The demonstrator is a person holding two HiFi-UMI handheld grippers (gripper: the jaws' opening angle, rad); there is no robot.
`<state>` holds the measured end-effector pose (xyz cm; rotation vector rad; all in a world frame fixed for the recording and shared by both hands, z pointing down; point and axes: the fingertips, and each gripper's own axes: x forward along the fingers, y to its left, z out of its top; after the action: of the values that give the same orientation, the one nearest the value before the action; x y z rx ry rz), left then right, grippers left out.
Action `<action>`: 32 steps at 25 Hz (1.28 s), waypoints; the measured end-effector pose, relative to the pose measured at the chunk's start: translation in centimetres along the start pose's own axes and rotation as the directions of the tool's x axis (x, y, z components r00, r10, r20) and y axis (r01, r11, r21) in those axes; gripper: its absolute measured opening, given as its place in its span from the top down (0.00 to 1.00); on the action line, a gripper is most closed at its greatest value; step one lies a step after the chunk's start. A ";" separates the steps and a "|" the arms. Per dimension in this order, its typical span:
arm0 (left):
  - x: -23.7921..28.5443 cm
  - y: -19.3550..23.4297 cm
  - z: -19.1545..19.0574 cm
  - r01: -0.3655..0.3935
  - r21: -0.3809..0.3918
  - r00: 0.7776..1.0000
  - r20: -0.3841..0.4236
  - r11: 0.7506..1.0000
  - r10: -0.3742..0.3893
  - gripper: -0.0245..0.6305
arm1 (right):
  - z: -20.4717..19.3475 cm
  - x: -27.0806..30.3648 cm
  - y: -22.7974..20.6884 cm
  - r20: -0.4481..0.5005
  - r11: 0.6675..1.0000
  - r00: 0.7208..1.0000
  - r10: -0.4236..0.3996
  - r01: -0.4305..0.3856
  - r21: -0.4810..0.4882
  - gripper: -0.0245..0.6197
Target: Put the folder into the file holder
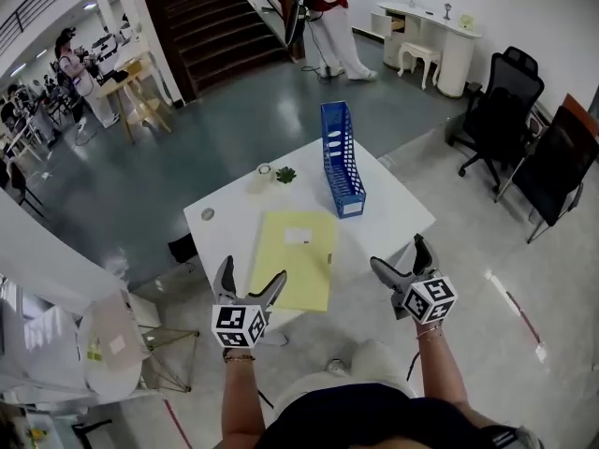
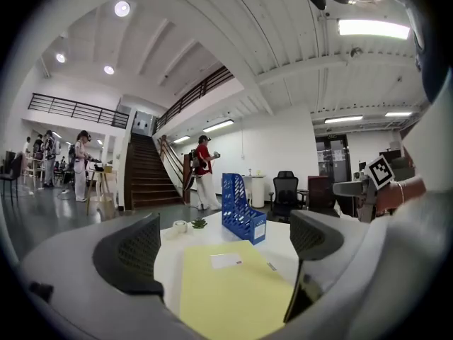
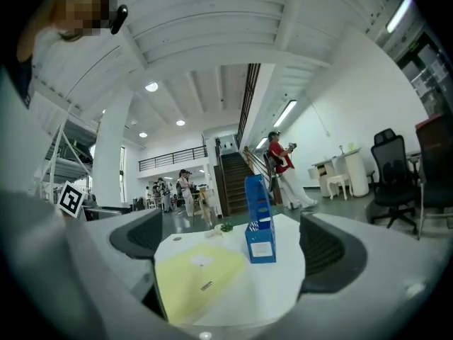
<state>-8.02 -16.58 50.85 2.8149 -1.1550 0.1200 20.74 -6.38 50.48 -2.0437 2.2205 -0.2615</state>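
A pale yellow folder (image 1: 292,257) lies flat on the white table (image 1: 393,204), its near edge hanging over the table's front. Behind it to the right stands a blue file holder (image 1: 341,157), upright and empty. My left gripper (image 1: 250,284) is open at the folder's near left corner, nothing between its jaws. My right gripper (image 1: 401,258) is open off the table's near right edge, also empty. The left gripper view shows the folder (image 2: 237,292) just ahead of the open jaws and the holder (image 2: 241,207) beyond. In the right gripper view the folder (image 3: 195,275) and the holder (image 3: 259,222) lie ahead.
A small green plant (image 1: 285,174), a tape roll (image 1: 263,169) and a small round object (image 1: 207,214) sit at the table's far left. Office chairs (image 1: 501,110) stand to the right, and a person in red (image 1: 328,17) by the stairs. Shelving (image 1: 103,340) is to my near left.
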 end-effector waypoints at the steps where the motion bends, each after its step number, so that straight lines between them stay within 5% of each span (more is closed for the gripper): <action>1: 0.2 0.6 -0.4 -0.020 -0.006 1.000 0.001 1.000 0.020 0.11 | -0.5 0.9 -0.2 -0.014 1.000 1.000 0.016 -0.016 0.006 0.05; 8: 3.4 4.3 -4.7 -0.126 -0.028 0.988 -0.090 0.992 0.123 0.11 | -4.8 8.4 -2.2 -0.135 0.989 0.981 0.140 -0.132 0.068 0.05; 14: 7.7 7.0 -8.8 -0.155 -0.096 0.969 -0.210 0.983 0.132 0.11 | -8.2 14.6 -3.1 -0.253 0.966 0.933 0.256 -0.235 0.108 0.05; 25: 13.3 9.6 -16.0 -0.099 -0.169 0.882 -0.472 0.981 0.007 0.11 | -16.9 20.3 -1.2 -0.514 0.918 0.763 0.392 -0.289 0.271 0.05; 32: 16.4 9.0 -18.7 -0.031 -0.210 0.811 -0.577 0.977 -0.098 0.11 | -20.8 22.9 -0.6 -0.607 0.861 0.660 0.442 -0.123 0.493 0.05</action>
<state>-3.42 -32.15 71.70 2.3375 -0.8969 0.7584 15.26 -28.20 71.72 -1.4375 2.5043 -1.5735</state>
